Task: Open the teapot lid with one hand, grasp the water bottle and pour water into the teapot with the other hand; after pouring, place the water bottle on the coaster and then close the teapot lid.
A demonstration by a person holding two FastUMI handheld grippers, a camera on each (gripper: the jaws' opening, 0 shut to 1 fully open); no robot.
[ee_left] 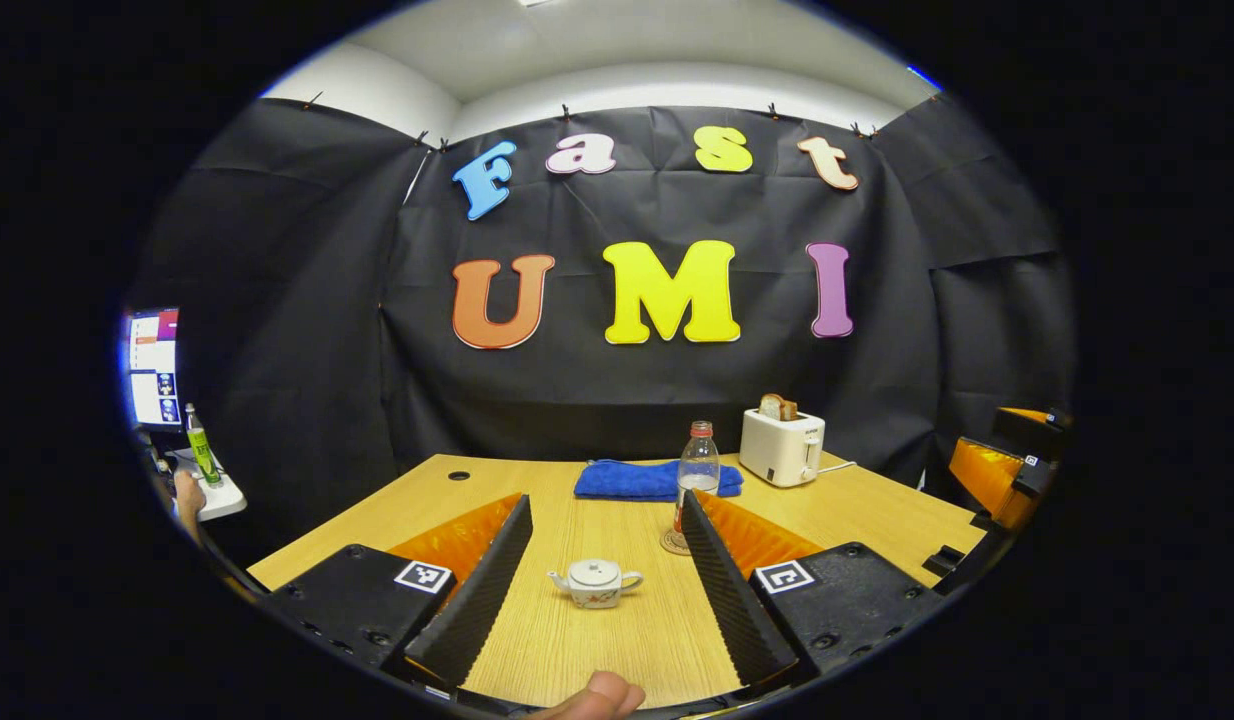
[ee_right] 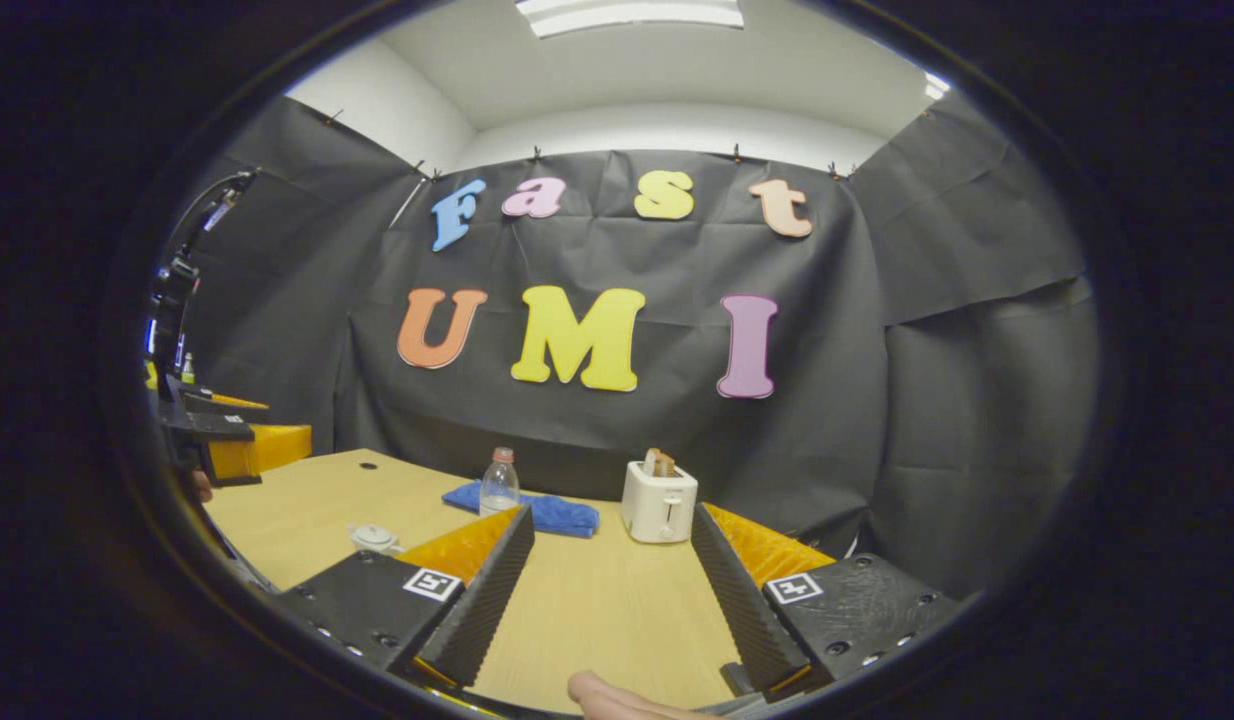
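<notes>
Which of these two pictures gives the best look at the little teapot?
The left gripper view: the teapot sits whole between the open jaws, lid on. In the right gripper view the teapot is small, near the edge, partly hidden behind a finger.

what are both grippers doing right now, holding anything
Left gripper: open, holding nothing, small white ceramic teapot ahead between its fingers.
Right gripper: open, holding nothing.
</notes>
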